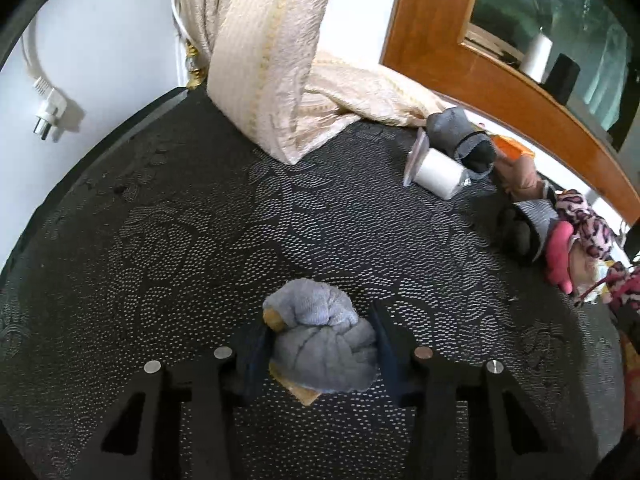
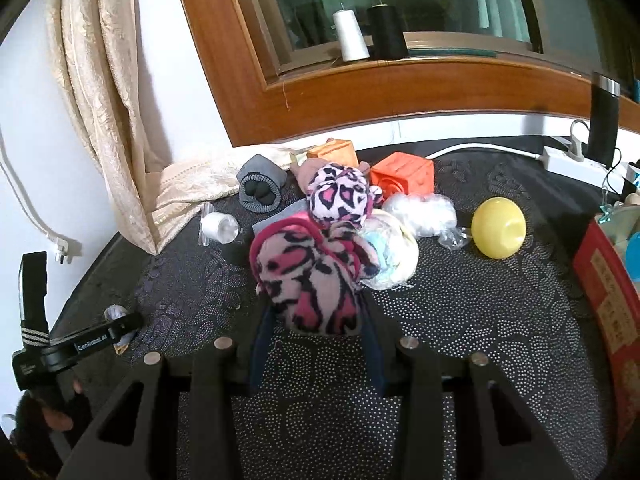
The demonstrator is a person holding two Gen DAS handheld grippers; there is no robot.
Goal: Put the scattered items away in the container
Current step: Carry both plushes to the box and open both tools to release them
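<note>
The left gripper [image 1: 322, 344] clamps a blue-grey sock bundle [image 1: 320, 344] near the table's [image 1: 200, 220] front-left edge; the right gripper [image 2: 316, 320] pinches a leopard-print sock [image 2: 308, 280] nearer the red box [image 2: 608, 300] at the right edge.

Red box [image 2: 608, 312] edge-cropped, contents perhaps unreadable

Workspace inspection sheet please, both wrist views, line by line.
Surface: dark patterned mat.
Job's things: grey sock in left gripper; pink sock in right gripper; red box at right edge.
Clutter: yellow ball, orange cube, white roll, plastic wrap.
Grippers: both shut on socks.
Cables: white plug hanging; power strip.
Surroundings: curtain, window frame, thread spools.
</note>
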